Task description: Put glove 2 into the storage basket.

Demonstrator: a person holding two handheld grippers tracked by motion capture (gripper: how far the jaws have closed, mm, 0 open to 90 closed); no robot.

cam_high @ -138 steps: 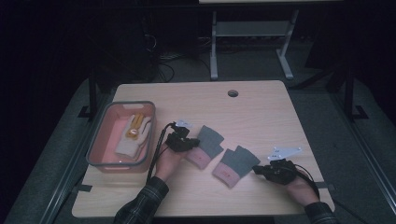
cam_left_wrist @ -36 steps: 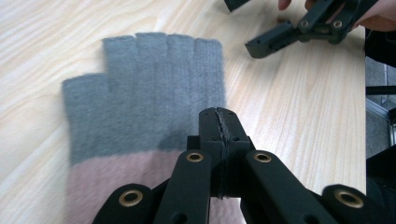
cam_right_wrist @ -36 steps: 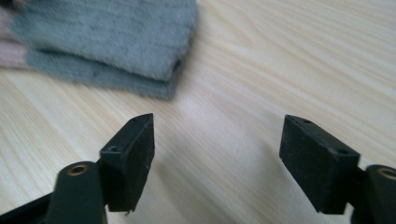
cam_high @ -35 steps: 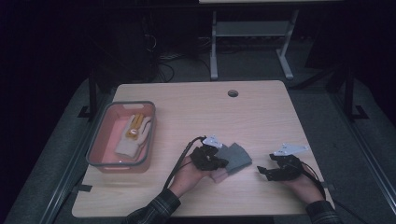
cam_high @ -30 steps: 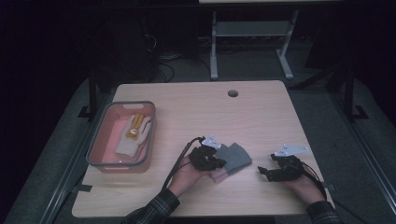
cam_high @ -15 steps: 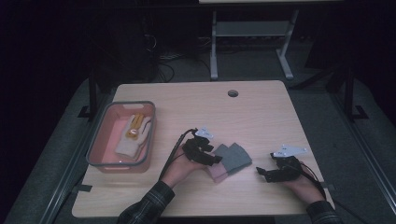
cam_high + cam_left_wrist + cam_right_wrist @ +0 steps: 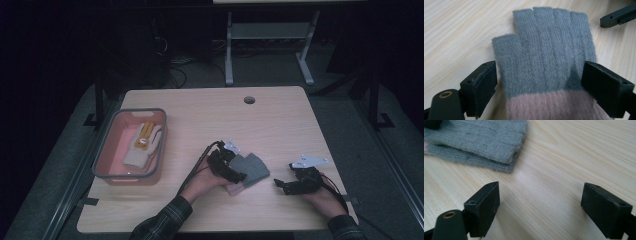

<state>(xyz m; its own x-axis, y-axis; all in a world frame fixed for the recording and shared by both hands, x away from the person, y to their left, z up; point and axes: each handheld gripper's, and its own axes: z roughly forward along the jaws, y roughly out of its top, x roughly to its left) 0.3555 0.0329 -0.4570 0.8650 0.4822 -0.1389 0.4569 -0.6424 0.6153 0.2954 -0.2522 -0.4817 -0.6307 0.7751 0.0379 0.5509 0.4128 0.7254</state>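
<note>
Wooden table [image 7: 280, 120] pale, round hole [image 7: 249, 100] near far edge, dark room around, metal stand [image 7: 270, 45] behind. Grey-and-pink gloves [image 7: 549, 55] stacked flat near front middle. Left gripper [image 7: 539, 87] jaws wide, either side of top glove. Right gripper [image 7: 540, 207] jaws wide over bare wood, just beside gloves. Pink bin [image 7: 131, 147] left, holds pale glove.

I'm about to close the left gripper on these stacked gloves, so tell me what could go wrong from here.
1. The left gripper is open, jaws straddling the grey and pink glove. The gloves are stacked, as the right gripper view shows, so closing might catch just the top one.
2. A pinch could bunch the soft knit and skew the stack.
3. The right gripper, open over bare table, isn't steadying the stack, so it may slide.
</note>
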